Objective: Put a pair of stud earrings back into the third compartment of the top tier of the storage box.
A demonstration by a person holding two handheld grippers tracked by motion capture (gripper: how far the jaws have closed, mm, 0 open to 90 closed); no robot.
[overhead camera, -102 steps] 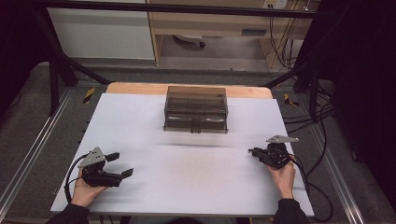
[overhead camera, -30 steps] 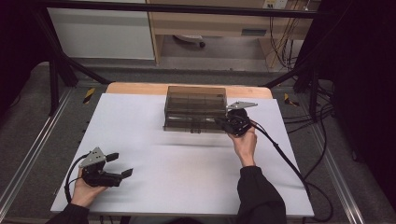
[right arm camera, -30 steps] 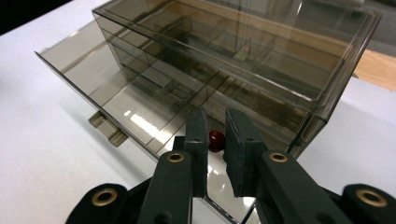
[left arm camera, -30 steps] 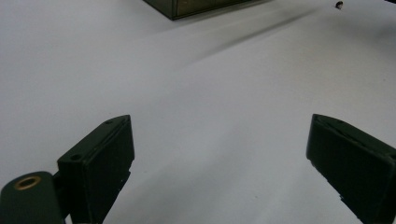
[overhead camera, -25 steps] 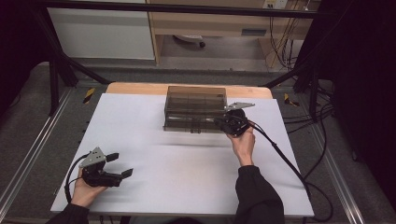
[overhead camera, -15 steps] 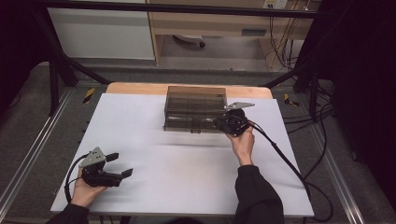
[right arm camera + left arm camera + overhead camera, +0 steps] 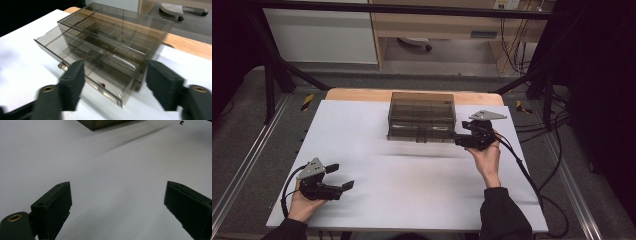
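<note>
Sitting at the far middle of the white worktop: a smoked, see-through drawer box, low and wide, with inner dividers visible through its walls. High view: right gripper is at the box's right front corner, just beside it, whether touching I can't tell; the right hand holds it from the near side. Left gripper lies at the near left of the worktop, well apart from the box, jaws spread wide with nothing between them.

Left gripper view: both jaws stand far apart over bare worktop; a corner of the box shows at the top edge.

Right gripper view: bottom drawer is pulled partway out of the box, a small knob on its front. Jaws stand apart either side of the drawer's near corner, not pressing on it; picture is motion-blurred.

Versus a second ago: right jaws have just been opening, and the gripper has backed slightly off the box front toward the right. Left gripper and box position unchanged.
</note>
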